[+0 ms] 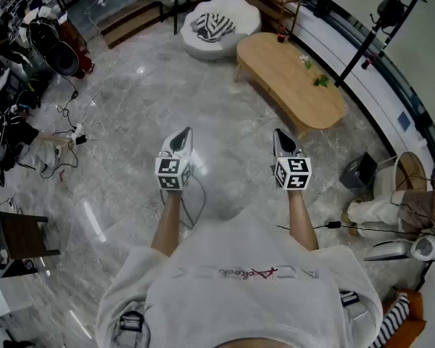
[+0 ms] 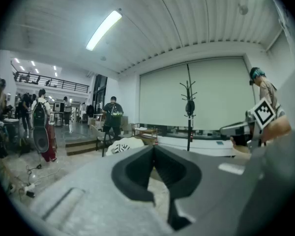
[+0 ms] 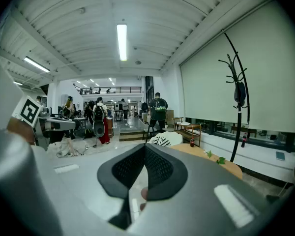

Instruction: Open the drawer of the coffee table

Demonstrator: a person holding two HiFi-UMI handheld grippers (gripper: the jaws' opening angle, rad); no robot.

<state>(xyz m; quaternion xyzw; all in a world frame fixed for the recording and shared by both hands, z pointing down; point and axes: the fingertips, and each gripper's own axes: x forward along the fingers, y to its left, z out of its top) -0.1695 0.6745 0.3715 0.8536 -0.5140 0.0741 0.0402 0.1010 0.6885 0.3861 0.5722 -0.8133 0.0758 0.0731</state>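
Note:
The long oval wooden coffee table (image 1: 293,78) stands well ahead on the grey marble floor, up and right in the head view; no drawer shows from here. It appears again in the right gripper view as the coffee table (image 3: 226,165), far off past the jaws. My left gripper (image 1: 180,138) and right gripper (image 1: 283,138) are held side by side in the air over bare floor, both shut with nothing between the jaws. In their own views the left gripper (image 2: 154,149) and right gripper (image 3: 144,148) have tips pressed together.
A white beanbag with a striped cushion (image 1: 219,26) sits beyond the table. A black coat stand (image 1: 373,31) rises at the right. Cables and a power strip (image 1: 76,133) lie on the floor at the left. A small black box (image 1: 359,171) stands at the right.

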